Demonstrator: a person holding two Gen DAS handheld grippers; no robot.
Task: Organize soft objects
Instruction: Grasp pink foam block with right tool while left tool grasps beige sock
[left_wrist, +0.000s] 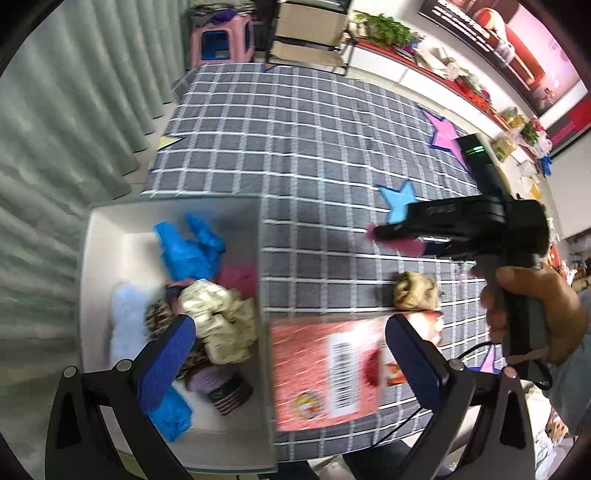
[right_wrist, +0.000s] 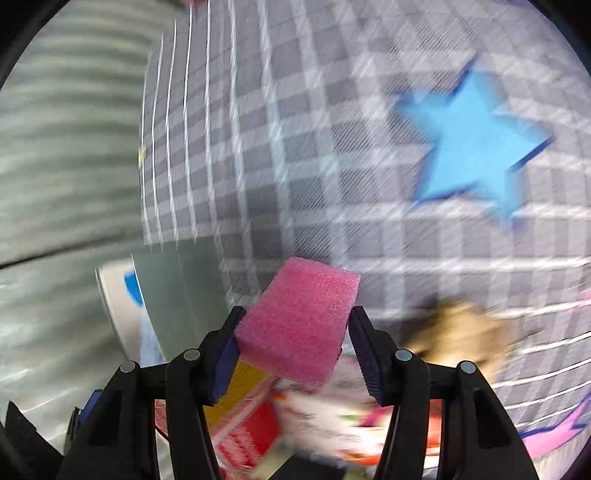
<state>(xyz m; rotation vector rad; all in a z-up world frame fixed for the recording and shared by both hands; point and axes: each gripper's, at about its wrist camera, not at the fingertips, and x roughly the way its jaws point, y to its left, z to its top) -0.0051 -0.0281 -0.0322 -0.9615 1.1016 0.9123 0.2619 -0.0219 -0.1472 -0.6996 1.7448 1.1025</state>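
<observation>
In the left wrist view, your left gripper (left_wrist: 290, 334) sits at the bottom of the frame with its blue-padded fingers (left_wrist: 168, 363) spread wide apart and nothing between them. The left finger hangs over the white box (left_wrist: 110, 236) at lower left, which already holds a heap of soft things: a blue glove (left_wrist: 192, 251), a cream patterned cloth (left_wrist: 218, 321), a pale blue fluffy piece (left_wrist: 125, 321) and a pink sponge (left_wrist: 240, 277) tucked against the box's right wall. Just right of the box, a red packet (left_wrist: 325, 369) with a barcode lies on the grey checked mat (left_wrist: 314, 140). Above the packet's right end sits a tan fuzzy item (left_wrist: 413, 291). Further right, your right hand (left_wrist: 532, 314) grips the handle of the right gripper (left_wrist: 380, 233), which points toward the left of the frame and carries something pink at its tip.

The right wrist view is blurred, yet the grip is plain: the right gripper (right_wrist: 293, 334) has its fingers (right_wrist: 225, 358) clamped on a pink foam block (right_wrist: 303, 317) at lower centre, pads pressing both sides. The white box's edge (right_wrist: 110, 295) shows at lower left, and a blue star (right_wrist: 476, 144) marks the mat at upper right.
</observation>
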